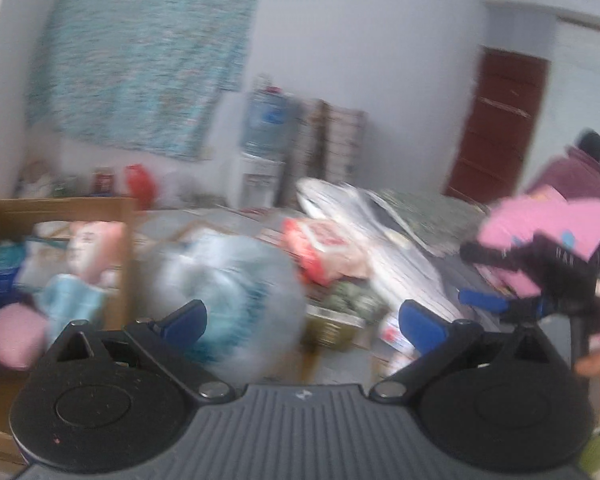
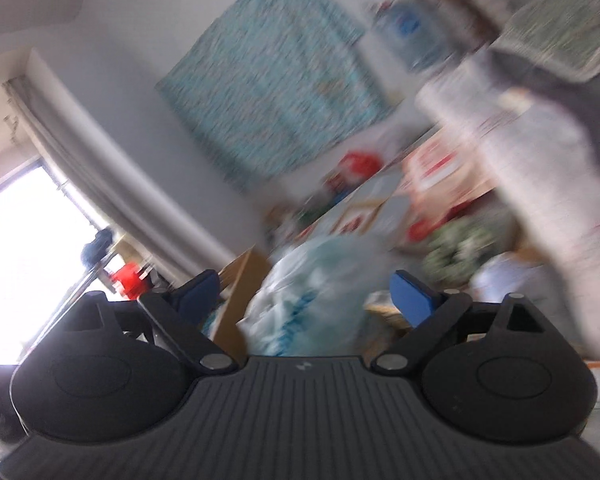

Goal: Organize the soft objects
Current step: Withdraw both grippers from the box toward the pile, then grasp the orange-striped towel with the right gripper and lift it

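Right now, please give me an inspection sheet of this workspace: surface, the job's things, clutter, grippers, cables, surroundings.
Surface: table crowded, little bare area; pictures blurred.
Job's things: pale blue-white plastic bag lies beside the cardboard box; box holds soft items in pink and light blue.
Clutter: red-white packet, striped white cloth, green patterned item.
Grippers: left gripper open, nothing between the fingers; right gripper open, nothing held.
Cables: nothing seen.
Surroundings: teal wall hanging, water dispenser, brown door, a person in the background, bright window.
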### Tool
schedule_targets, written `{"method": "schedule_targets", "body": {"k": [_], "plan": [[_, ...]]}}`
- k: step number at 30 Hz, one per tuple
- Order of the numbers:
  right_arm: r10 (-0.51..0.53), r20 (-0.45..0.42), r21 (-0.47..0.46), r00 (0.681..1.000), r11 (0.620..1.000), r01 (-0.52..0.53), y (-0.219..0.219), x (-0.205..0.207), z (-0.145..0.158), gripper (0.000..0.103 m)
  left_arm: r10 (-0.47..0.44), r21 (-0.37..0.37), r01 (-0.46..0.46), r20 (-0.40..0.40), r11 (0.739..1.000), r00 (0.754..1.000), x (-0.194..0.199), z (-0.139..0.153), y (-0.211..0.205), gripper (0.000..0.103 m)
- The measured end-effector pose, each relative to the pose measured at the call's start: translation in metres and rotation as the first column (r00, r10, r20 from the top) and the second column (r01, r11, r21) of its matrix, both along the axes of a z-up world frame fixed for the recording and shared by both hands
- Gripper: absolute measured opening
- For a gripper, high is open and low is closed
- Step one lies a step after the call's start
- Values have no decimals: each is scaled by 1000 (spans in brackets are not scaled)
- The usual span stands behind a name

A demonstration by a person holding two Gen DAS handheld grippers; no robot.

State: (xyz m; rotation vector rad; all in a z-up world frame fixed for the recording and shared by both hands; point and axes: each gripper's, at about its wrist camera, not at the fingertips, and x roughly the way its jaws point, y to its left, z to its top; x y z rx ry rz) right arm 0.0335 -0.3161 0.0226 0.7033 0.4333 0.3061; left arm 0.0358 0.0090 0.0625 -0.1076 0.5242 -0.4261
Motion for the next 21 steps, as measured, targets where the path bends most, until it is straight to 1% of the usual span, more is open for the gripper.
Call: {"method": "schedule_targets", "body": {"k": [1,4,8,13,15,16,17,18,20,21], "plan": [[-23,-1,-18,1000,1000,23,-7,-8,-2,100,-29,5,29,-5,1000,1000,1,-6,-11,103],[-72,-20,-66,997,995,70,-20,-26,-11,101,-105,8,106,-28,994,994,3,-26,-44,103],[-97,-62,-112,993,990,89,-29,-39,-28,101,-165,34,167,-63,985,984,9,-61,-75,103],[-109,-131,-211,985,974,79,-23,-25,-51,101,-227,79,236,-109,968,968,8,-103,-106,101],[-113,-182,-243,977,968,66,-23,-14,-60,98,-250,93,264,-142,960,958,9,-119,-117,92],[-111,-197,-262,974,963,57,-23,-10,-63,95,-269,91,285,-157,954,950,11,-127,-123,89],[-114,-211,-281,971,958,51,-22,-5,-66,90,-289,85,307,-177,948,941,12,-135,-128,83],[-115,-219,-300,969,953,45,-21,-2,-66,87,-303,77,323,-195,943,933,13,-141,-132,76],[-121,-230,-353,966,935,34,-20,4,-69,72,-330,52,349,-221,936,918,15,-152,-140,68],[-133,-244,-381,961,924,31,-20,9,-72,69,-344,40,361,-230,932,911,15,-154,-143,66]]}}
